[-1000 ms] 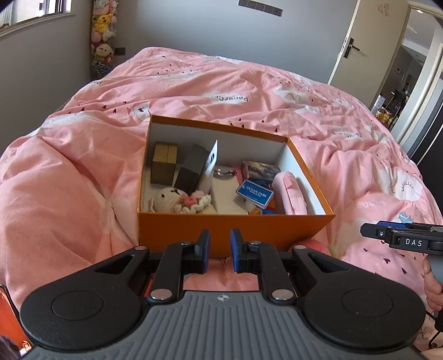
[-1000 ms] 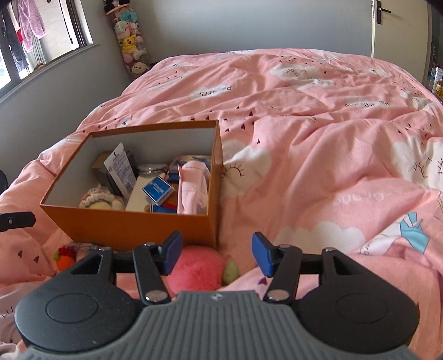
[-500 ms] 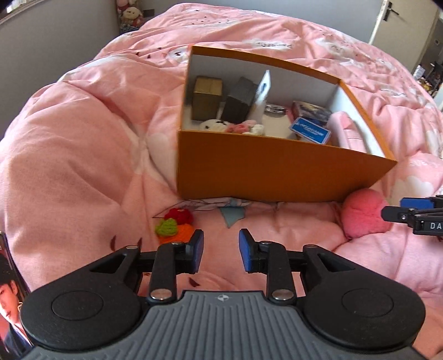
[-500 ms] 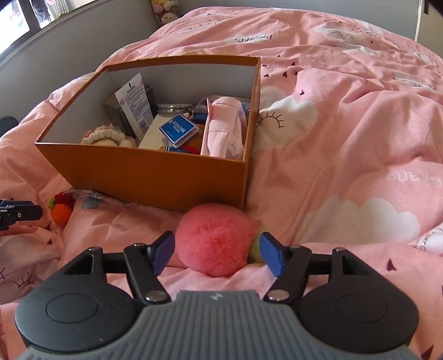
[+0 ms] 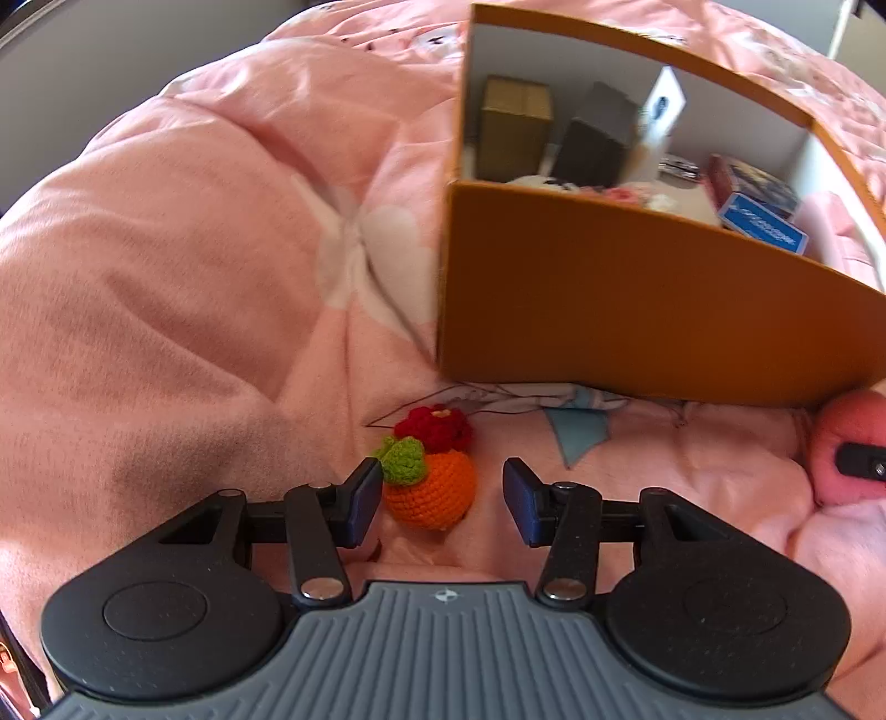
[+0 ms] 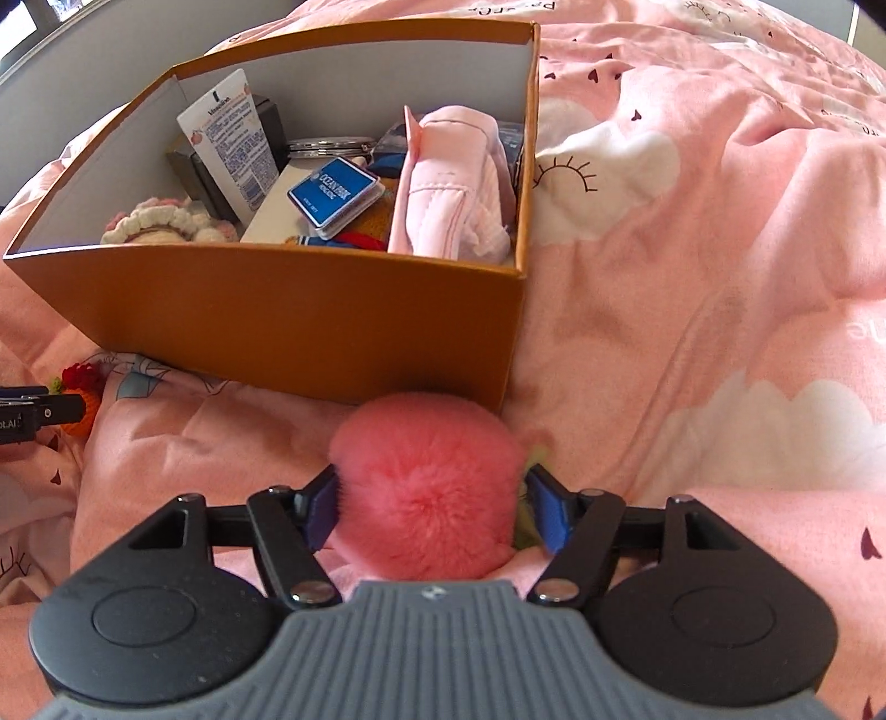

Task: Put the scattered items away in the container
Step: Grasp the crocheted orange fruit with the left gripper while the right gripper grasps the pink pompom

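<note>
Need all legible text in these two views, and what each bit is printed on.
"OCEAN PARK": blue card case lying in the orange box; the smaller lines under it are too small to read.
"Vaseline": top of the white tube standing in the box; the fine print below is unreadable.
Partial pink letters on the duvet, cut off at the frame edges; not readable as words.
Left wrist view: the card case's lettering is blurred.

A bed covered by a pink duvet (image 6: 692, 277) printed with white clouds, small dark hearts and a sun motif fills the room. A grey wall (image 5: 111, 61) rises behind it, a sliver of window (image 6: 22, 16) at top left; daylight falls brightly across the rumpled fabric.
</note>
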The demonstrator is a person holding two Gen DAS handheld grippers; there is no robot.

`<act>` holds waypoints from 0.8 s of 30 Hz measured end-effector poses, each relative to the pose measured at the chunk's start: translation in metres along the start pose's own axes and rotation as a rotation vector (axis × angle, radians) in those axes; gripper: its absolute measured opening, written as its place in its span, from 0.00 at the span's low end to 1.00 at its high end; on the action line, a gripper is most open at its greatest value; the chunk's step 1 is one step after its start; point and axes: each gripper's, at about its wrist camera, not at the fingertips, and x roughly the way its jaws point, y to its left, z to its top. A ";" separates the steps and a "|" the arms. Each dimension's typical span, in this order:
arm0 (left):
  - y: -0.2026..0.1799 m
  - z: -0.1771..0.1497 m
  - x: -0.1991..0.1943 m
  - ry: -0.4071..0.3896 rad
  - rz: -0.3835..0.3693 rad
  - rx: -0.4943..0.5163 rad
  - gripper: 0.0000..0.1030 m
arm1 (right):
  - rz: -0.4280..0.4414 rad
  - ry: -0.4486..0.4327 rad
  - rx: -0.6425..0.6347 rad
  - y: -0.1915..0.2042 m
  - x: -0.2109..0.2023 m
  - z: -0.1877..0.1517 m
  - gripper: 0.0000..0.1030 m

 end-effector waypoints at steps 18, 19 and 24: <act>0.018 -0.009 0.030 0.043 -0.053 -0.144 0.47 | 0.000 0.072 0.004 0.005 0.033 0.001 0.73; 0.019 -0.010 0.030 0.041 -0.057 -0.148 0.47 | -0.004 0.075 0.001 0.006 0.035 0.001 0.73; 0.022 -0.015 0.022 0.013 -0.077 -0.159 0.46 | -0.029 0.075 -0.040 0.014 0.035 -0.003 0.66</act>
